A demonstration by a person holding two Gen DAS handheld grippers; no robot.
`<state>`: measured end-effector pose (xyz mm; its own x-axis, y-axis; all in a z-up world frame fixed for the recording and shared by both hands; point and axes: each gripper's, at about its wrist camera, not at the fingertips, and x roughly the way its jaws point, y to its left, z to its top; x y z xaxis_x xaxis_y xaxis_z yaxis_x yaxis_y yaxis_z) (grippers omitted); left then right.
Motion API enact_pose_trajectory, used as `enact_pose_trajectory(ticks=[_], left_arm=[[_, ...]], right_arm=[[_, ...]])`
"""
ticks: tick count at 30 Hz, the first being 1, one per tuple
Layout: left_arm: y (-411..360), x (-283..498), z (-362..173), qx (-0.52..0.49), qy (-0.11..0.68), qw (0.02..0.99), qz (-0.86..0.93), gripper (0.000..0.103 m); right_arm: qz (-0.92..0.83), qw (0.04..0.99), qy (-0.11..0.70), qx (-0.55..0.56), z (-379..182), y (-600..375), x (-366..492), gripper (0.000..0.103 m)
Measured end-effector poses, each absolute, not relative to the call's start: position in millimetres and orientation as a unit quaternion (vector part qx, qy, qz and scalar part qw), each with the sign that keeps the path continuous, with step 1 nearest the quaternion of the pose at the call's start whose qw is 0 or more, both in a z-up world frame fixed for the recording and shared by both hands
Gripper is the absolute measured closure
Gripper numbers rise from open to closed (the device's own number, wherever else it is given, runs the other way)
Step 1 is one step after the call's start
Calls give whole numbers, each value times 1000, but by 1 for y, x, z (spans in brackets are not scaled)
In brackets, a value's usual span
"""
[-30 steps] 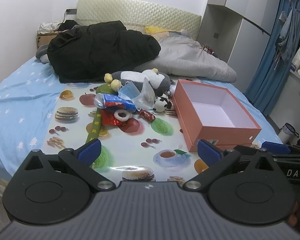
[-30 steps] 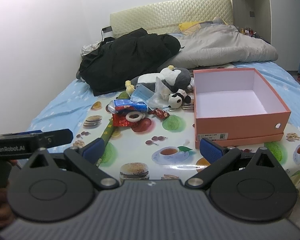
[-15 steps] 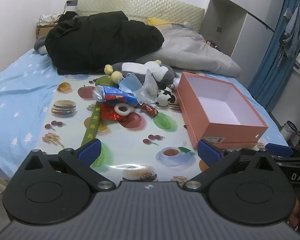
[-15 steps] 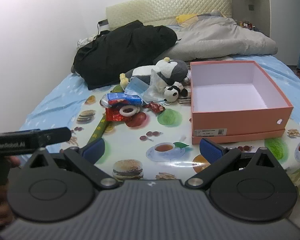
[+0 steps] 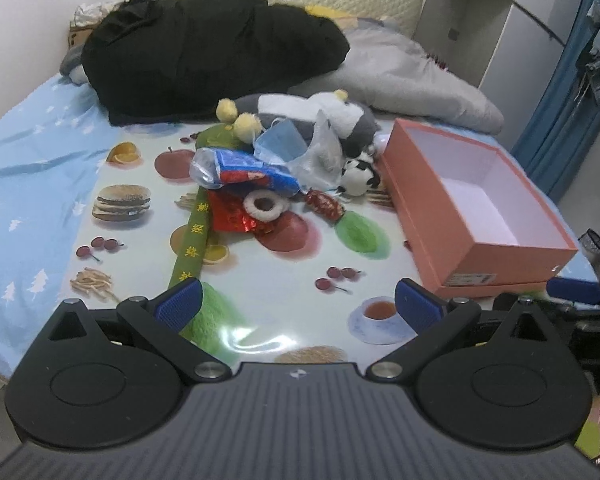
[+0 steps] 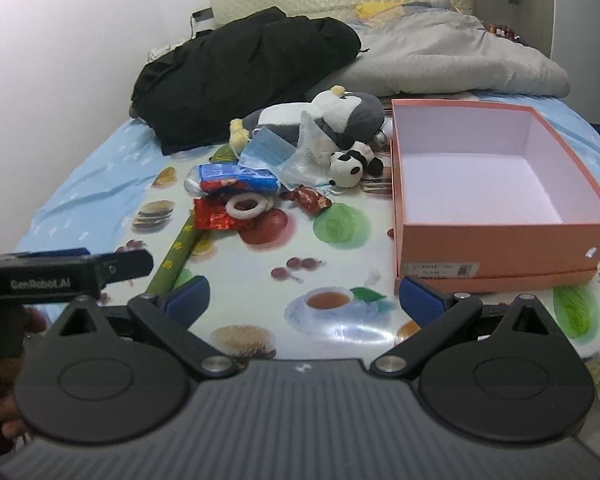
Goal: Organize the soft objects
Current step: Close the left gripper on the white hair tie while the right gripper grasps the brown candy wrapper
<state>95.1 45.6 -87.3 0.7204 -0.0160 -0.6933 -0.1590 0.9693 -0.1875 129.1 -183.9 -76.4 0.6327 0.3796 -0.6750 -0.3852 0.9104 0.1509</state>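
We hold both grippers above the near edge of the glossy food-print plastic sheet point(image 5: 260, 280) on the bed. Left gripper point(image 5: 298, 306): blue pads spread wide, nothing between them. Right gripper point(image 6: 306, 300): same, jaws wide apart and empty.

The soft objects sit in one heap at the far middle of the sheet, well apart from both grippers. The large grey-and-white plush penguin point(image 6: 340, 114) lies at the back, its lower body hidden behind a blue face mask point(image 6: 268, 150) and a crumpled clear plastic bag point(image 5: 320, 152). The small black-and-white plush panda point(image 6: 350, 162) lies just beside the open salmon-pink cardboard box point(image 6: 500, 240), apart from it. In front: a blue-and-red snack packet point(image 5: 248, 170), a white fuzzy ring point(image 6: 246, 206) on red foil, and a red candy wrapper point(image 5: 324, 204).

A long green strip with yellow characters point(image 5: 192, 240) runs toward the left gripper; its near end is hidden behind the left pad.

The box shows nothing inside; its near floor is hidden by its wall. Box label unreadable.
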Motion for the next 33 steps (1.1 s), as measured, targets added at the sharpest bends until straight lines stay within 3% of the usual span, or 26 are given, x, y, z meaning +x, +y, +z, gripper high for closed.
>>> enact_pose_trajectory(ticks=[11,19,22,30,33], left_arm=[[70,169,-130,-98,394,914,28,0],[86,219,-166,-85,406,910,20,2],[90,238,-178,-76,413,907,23,7],[92,276,-205,-54,426,903,-5,13],[88,287,-213,-35,425,904,-8,19]], right_arm=[[239,888,393,5,-103,-152,200,1],[238,878,416,1,-134,-128,258,14],[246,868,432,-1,-149,-117,279,24],[242,855,459,3,-190,-97,330,34],[232,854,465,-1,-205,-92,348,37]])
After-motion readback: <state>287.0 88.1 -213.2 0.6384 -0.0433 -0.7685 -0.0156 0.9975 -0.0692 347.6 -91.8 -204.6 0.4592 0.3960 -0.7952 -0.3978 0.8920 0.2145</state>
